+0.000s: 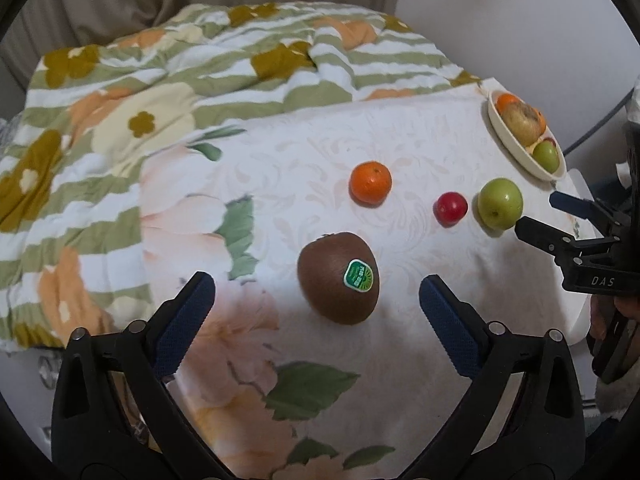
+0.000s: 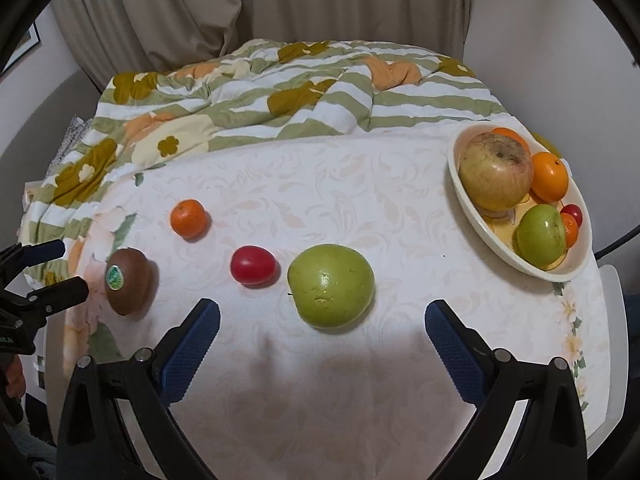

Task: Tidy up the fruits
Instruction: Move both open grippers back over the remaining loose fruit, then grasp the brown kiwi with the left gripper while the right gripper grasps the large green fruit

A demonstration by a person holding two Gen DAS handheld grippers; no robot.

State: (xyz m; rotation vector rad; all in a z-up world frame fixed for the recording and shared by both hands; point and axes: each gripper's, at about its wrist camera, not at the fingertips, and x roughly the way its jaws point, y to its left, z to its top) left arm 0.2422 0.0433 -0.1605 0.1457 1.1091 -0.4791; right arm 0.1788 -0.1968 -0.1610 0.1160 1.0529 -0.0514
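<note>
Cream oval bowl (image 2: 476, 216) at far right of the table: holds a big yellowish apple (image 2: 495, 170), 2 oranges (image 2: 550, 176), a green apple (image 2: 540, 235), a small red fruit (image 2: 573, 213). Loose on the white tablecloth (image 2: 320, 184), all apart: green apple (image 2: 331, 285), red tomato-like fruit (image 2: 253, 265), mandarin (image 2: 189, 218), kiwi w/ sticker (image 1: 338, 277). Left gripper (image 1: 316, 292) jaws wide open around the kiwi, not touching. Right gripper (image 2: 322, 320) wide open, empty, the loose green apple between its tips. Floral quilt (image 2: 280, 80) behind.

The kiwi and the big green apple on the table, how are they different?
The kiwi is brown and egg-shaped; the green apple is bright green and rounder. The kiwi wears a green sticker; the apple shows none. The apple looks bigger. Both lie loose on the tablecloth, outside the bowl.
</note>
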